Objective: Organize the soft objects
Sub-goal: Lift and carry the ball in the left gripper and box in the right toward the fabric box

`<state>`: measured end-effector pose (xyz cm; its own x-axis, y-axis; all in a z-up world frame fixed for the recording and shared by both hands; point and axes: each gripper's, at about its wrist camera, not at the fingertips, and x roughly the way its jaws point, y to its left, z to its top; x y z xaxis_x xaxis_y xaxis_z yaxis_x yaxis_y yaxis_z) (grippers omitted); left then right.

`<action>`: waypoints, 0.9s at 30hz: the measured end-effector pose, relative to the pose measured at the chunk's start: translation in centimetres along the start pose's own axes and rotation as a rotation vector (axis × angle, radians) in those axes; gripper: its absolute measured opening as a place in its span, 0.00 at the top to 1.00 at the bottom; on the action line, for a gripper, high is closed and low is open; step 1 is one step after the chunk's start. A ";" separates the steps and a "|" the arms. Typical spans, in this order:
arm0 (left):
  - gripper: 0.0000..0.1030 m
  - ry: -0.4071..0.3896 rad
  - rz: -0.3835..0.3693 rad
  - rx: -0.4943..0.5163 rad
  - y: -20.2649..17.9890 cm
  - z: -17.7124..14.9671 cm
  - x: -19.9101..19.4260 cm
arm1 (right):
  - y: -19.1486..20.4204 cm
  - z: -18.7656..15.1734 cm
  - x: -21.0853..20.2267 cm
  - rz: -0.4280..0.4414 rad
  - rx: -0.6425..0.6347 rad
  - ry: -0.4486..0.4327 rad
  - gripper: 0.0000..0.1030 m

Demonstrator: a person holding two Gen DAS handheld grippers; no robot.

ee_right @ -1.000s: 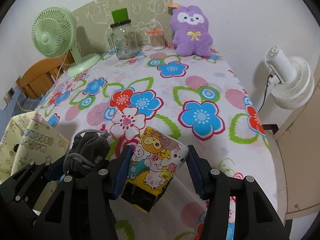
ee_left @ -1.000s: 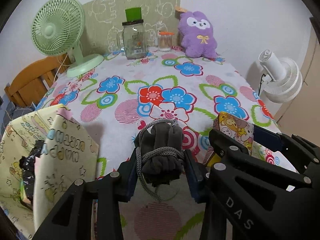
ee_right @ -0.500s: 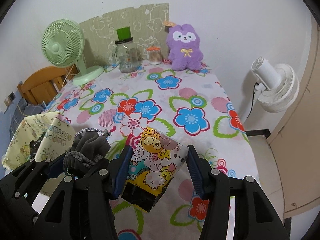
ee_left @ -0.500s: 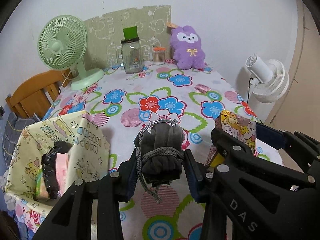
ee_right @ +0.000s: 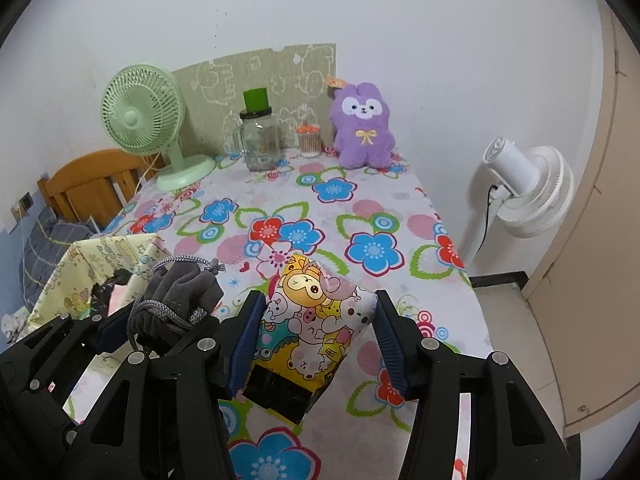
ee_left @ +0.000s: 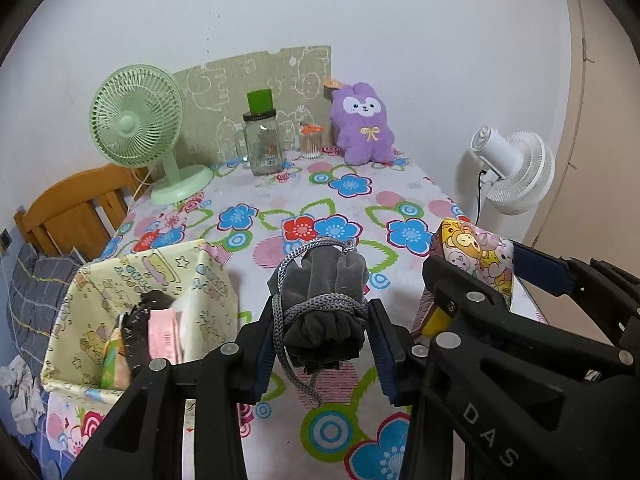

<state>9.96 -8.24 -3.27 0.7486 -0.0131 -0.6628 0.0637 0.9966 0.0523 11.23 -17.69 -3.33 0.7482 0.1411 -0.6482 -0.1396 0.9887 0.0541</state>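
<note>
1. At the near left edge of the surface (ee_left: 280,200), a pale yellow fabric bin (ee_left: 208,280) was seen, open at the top, with a pink pack and dark items already inside.
2. The left tongs (ee_left: 322,344) were seen pinching a grey rolled bundle (ee_left: 324,300) tied with grey cord, held clear above the surface, its long axis pointing away along the fingers.
3. The bin was found to lie to the left of and below the grey bundle; the left hand was judged the nearer one, so a leftward move over the open rim would probably be called for.
4. The right tongs (ee_right: 316,344) were seen clamped on a cartoon-printed soft pack (ee_right: 316,320), held tilted, its dark lower end hanging toward the near side.
5. The printed pack was seen just right of the grey bundle, and farther from the bin.
6. At the far end, a green fan (ee_left: 136,120), a glass jar (ee_left: 262,144) and a purple plush toy (ee_left: 364,124) were noted, well apart from both tongs.
</note>
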 end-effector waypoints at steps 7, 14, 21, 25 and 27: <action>0.58 -0.022 -0.001 0.027 0.6 -0.6 -2.3 | 1.1 -0.5 -2.4 0.000 -0.005 -0.025 0.45; 0.58 -0.052 -0.007 0.031 1.9 -0.7 -3.8 | 2.5 -0.5 -3.9 0.008 -0.010 -0.051 0.45; 0.58 -0.069 0.001 0.032 3.7 -0.7 -4.4 | 4.4 -0.1 -4.4 0.019 -0.028 -0.065 0.45; 0.58 -0.074 0.005 0.031 4.6 -0.7 -4.5 | 5.8 0.2 -4.2 0.036 -0.039 -0.068 0.45; 0.58 -0.080 0.014 0.037 5.4 -0.6 -4.4 | 6.6 0.3 -4.1 0.044 -0.046 -0.071 0.45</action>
<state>6.59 -2.73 -0.54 0.7998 -0.0076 -0.6002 0.0766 0.9930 0.0895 7.45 -11.76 -0.08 0.7846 0.1892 -0.5905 -0.2017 0.9784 0.0454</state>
